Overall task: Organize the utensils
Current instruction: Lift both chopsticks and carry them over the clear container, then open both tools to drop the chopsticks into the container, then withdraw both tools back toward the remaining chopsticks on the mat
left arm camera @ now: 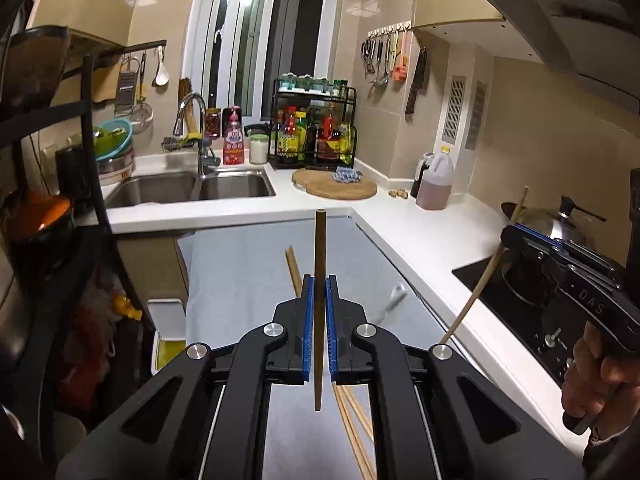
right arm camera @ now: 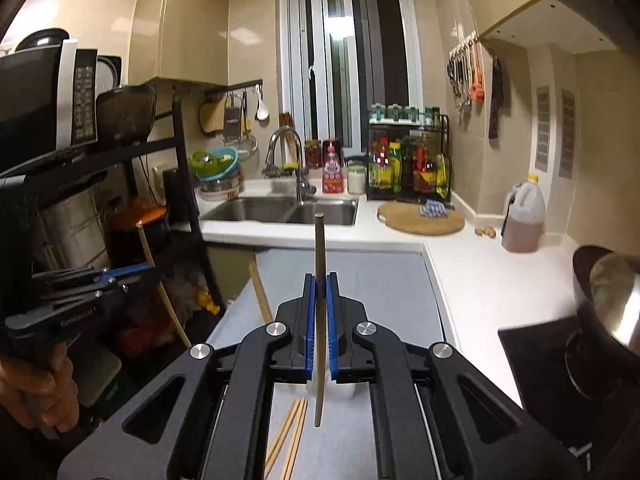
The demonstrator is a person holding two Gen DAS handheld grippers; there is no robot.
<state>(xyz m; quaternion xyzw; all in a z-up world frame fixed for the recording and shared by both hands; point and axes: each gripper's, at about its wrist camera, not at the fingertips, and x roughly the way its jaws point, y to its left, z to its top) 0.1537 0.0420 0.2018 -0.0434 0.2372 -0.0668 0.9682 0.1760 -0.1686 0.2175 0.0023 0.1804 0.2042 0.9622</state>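
I had one chopstick (left arm camera: 319, 308) clamped upright in my left hand-held gripper (left arm camera: 319, 292), raised above the grey bench (left arm camera: 240, 272). A second chopstick (right arm camera: 319, 312) stood pinched in my right hand-held gripper (right arm camera: 319, 292), its top tilted slightly. More loose chopsticks (left arm camera: 356, 420) lay on the bench beneath, near its front edge, and a spoon (left arm camera: 390, 300) showed blurred toward the right edge. Beyond the far edge sat the sink (left arm camera: 192, 188) and a round cutting board (left arm camera: 336, 186).

The left gripper (left arm camera: 319, 300) clamped a thin brown wooden chopstick (left arm camera: 319, 248) upright between its blue pads. At the right, the right gripper (left arm camera: 510, 236) gripped a pale wooden chopstick (left arm camera: 486, 272), tilted, above the white countertop (left arm camera: 420, 232).
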